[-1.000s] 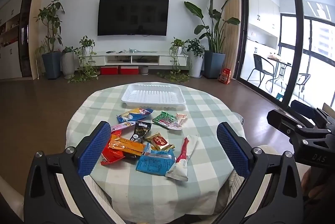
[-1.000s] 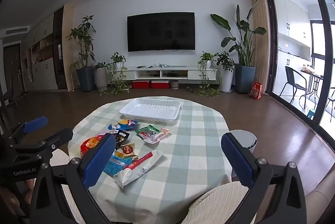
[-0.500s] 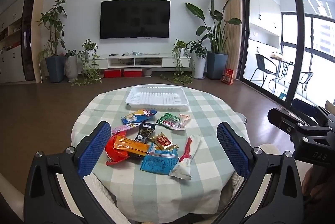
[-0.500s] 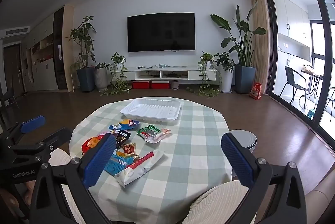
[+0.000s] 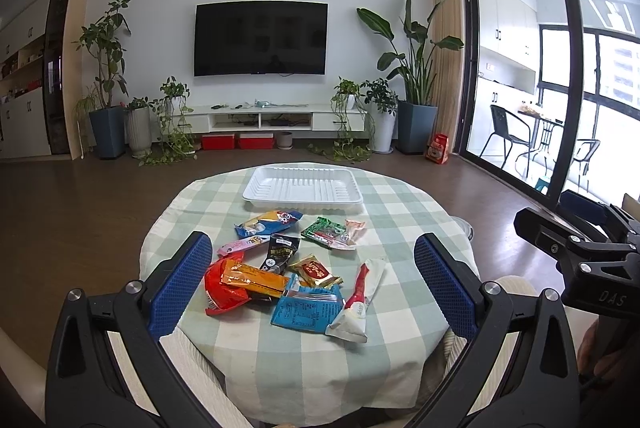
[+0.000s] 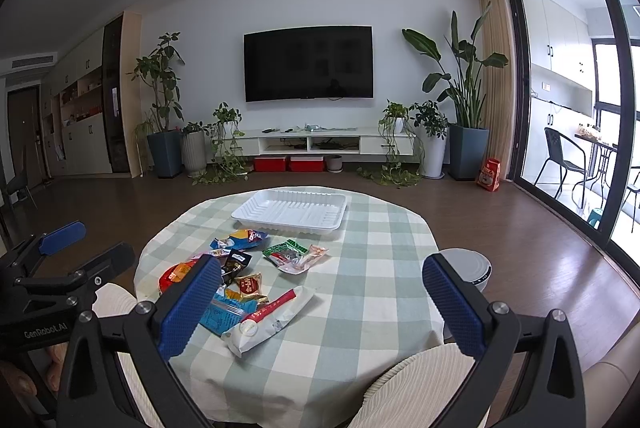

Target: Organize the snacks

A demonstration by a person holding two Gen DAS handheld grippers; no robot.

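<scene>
Checked tablecloth carries overlapping snacks, some half-hidden; left gripper and right gripper gape empty.

The tablecloth is checked in pale green and white. The tray at its far edge is plain white. Near the cloth's front-left edge lie a red packet, an orange one, a blue one (white print) and a white-and-red one. Both grippers' pads are blue.

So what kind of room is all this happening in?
Most likely a home living room: a wall-mounted TV above a low media console, potted plants beside it, and a round table holding snacks.
</scene>
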